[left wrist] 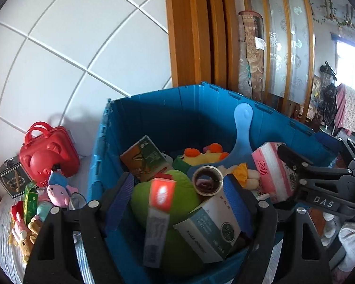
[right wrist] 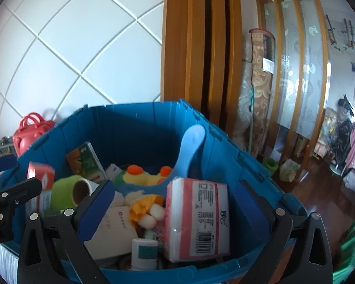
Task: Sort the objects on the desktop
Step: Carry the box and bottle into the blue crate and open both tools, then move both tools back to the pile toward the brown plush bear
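A blue plastic crate [left wrist: 168, 108] [right wrist: 135, 123] holds sorted objects: a green plush [left wrist: 177, 187], a red-topped box [left wrist: 161, 201], a tape roll [left wrist: 208, 179], a grey-green box [left wrist: 213, 232], a pink tissue pack [right wrist: 198, 217] [left wrist: 272, 172], a yellow duck plush [right wrist: 144, 177] and a light blue scoop [right wrist: 189, 149]. My left gripper [left wrist: 179, 201] is open above the crate's near left part, holding nothing. My right gripper [right wrist: 172, 203] is open above the crate's near right part, with the tissue pack lying between its fingers, not clamped. The right gripper also shows in the left wrist view [left wrist: 319, 179].
Left of the crate on the table stand a red bear-face case [left wrist: 49, 158], a dark small box [left wrist: 11, 179], a green box [left wrist: 30, 203] and several small plush toys [left wrist: 56, 194]. A white tiled wall and a wooden door frame [left wrist: 191, 30] stand behind.
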Demonstrator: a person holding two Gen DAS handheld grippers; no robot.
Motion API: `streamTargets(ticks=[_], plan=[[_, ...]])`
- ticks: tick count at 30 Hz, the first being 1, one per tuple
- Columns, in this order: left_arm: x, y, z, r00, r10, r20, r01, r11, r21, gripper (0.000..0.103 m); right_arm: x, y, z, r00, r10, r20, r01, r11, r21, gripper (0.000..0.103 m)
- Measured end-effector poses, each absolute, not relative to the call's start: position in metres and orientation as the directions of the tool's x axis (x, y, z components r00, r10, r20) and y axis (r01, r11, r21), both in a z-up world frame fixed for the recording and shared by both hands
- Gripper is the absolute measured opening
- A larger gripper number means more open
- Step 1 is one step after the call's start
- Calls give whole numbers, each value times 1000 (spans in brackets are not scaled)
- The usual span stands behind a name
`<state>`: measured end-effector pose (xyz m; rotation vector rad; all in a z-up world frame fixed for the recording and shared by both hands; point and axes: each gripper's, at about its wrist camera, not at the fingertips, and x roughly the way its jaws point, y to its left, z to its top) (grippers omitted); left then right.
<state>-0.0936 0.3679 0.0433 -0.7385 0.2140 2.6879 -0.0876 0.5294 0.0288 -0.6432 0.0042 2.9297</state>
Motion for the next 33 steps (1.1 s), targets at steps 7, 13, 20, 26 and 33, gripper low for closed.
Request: streamTargets(ticks=[7, 13, 20, 26, 33], plan=[[-74, 302, 47, -874, 175, -454, -228, -972, 63, 83, -69, 497, 52, -942, 46, -332, -55, -998, 18, 103], [-70, 219, 36, -883, 55, -466, -78, -996, 32, 83, -63, 435, 70, -962, -83, -259, 79, -997, 25, 103], [-65, 105, 13, -852, -85, -517, 106, -994, -10, 83, -64, 338, 77, -938, -228, -262, 236, -972, -1, 103], [-62, 12, -22, -800, -171, -576, 227, -974, -27, 83, -75, 248, 66, -887, -337, -316, 359, -933, -14, 103], [-61, -75, -75, -729, -248, -638, 359, -932, -48, 83, -107, 155, 17, -799, -432, -418, 466, -884, 23, 103]])
